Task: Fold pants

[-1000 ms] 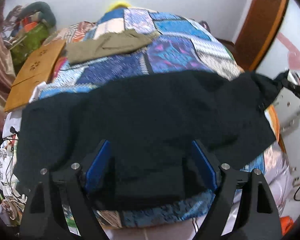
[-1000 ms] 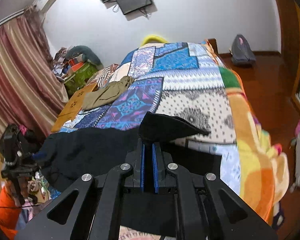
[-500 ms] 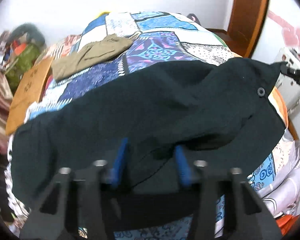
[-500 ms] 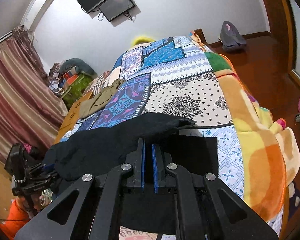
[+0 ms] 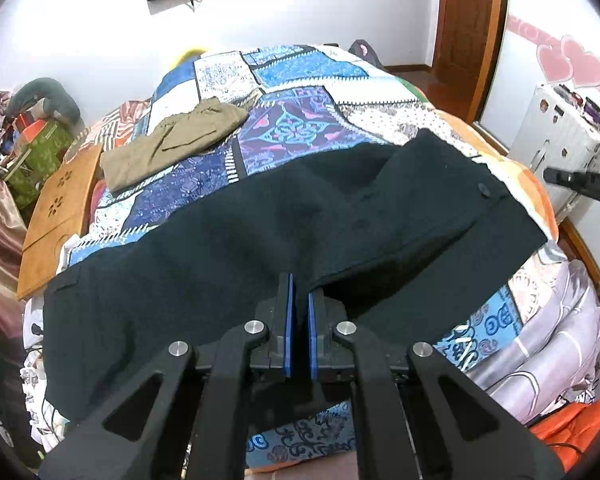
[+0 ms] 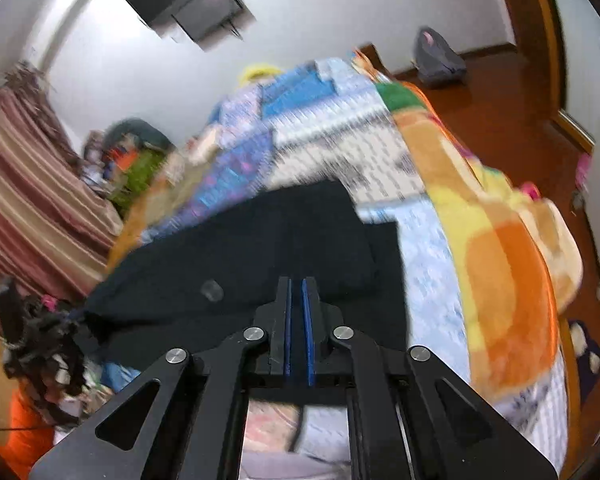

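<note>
Black pants lie spread across the near end of a patchwork bed, waistband with a button toward the right. My left gripper is shut on the near edge of the black pants. In the blurred right wrist view my right gripper is shut on the black pants at their waist end, over the bed's near right corner. The right gripper also shows at the right edge of the left wrist view.
Folded olive pants lie farther up the patchwork quilt. A wooden board rests at the bed's left side. A white suitcase stands at right. Clutter and curtains line the left wall.
My left gripper went from wide open to shut on the pants' near edge. My right gripper, still shut on the waist, swung down and forward, laying the top layer flatter.
</note>
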